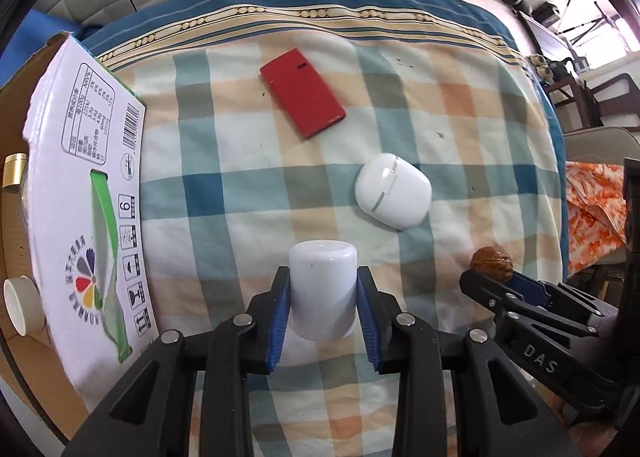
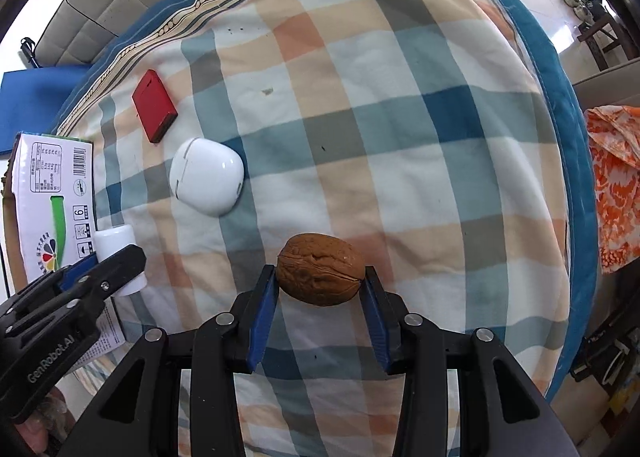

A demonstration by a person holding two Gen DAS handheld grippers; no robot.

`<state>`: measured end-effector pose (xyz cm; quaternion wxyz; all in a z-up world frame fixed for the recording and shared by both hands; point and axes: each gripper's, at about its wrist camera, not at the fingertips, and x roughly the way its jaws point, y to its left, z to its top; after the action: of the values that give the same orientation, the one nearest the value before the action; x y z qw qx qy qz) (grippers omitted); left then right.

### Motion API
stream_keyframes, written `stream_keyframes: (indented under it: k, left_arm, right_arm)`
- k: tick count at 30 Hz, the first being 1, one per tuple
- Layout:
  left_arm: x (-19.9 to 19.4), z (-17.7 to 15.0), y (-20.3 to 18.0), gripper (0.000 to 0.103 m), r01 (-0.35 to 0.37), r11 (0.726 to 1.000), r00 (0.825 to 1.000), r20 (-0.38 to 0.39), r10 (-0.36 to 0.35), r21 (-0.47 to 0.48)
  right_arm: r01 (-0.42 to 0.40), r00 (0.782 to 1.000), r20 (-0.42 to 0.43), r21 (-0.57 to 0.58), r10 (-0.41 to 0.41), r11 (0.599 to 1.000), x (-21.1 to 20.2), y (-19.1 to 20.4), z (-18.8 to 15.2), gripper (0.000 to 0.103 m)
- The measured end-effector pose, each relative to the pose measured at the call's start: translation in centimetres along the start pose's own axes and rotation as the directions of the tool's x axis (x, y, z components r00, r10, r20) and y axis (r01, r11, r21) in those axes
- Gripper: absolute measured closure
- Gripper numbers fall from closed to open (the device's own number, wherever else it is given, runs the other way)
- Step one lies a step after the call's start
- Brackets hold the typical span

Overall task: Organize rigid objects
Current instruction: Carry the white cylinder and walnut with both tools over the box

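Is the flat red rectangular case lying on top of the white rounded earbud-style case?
No: the flat red rectangular case lies on the checked cloth apart from the white rounded case, with bare fabric between them.

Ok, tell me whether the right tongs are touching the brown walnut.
Touching. The right wrist view shows both blue pads of the right tongs pressed against the brown walnut's ends.
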<state>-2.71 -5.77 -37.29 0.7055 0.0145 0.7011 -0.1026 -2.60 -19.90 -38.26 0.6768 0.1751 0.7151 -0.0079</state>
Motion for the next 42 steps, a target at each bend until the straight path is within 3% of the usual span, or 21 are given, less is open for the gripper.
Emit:
stream_keyframes:
  k: [7, 16, 19, 27, 35, 42]
  left_arm:
    - [-3.0, -1.0, -0.4, 0.074, 0.017, 0.999, 0.999, 0.049, -0.018, 0.032]
    - [-10.2, -2.4, 3.7, 0.074, 0.055, 0.998, 0.986, 0.159, -0.059, 0.033]
    - [-11.7, -1.9, 5.3, 0.074, 0.057, 0.998, 0.979, 0.194, -0.060, 0.021]
    - [-17.3, -3.2, 14.9, 0.074, 0.041, 0.998, 0.962, 0.270, -0.027, -0.048]
    - [-17.6, -2.8, 26.0, 0.074, 0.011, 0.989, 0.969, 0.244, 0.025, -0.146]
    - [-12.6, -0.6, 34.0, 0.074, 0.038, 0.976, 0.992, 0.127, -0.011, -0.214]
  right_arm:
    - [0.028, 0.996, 0.081, -0.063, -0.023, 0.998, -1.7, 2.1, -3.5, 0.059]
    - [0.016, 0.980, 0.199, -0.135, 0.012, 0.991, -7.6, 5.8, -5.9, 0.059]
    - [-0.008, 0.971, 0.233, -0.169, 0.048, 0.986, -9.8, 9.2, -6.4, 0.059]
    - [-0.087, 0.949, 0.271, -0.263, 0.160, 0.961, -14.1, 19.7, -8.2, 0.059]
    - [-0.151, 0.954, 0.206, -0.303, 0.219, 0.941, -10.2, 31.3, -8.0, 0.059]
    - [-0.159, 0.970, 0.129, -0.299, 0.205, 0.941, -3.4, 38.6, -6.0, 0.059]
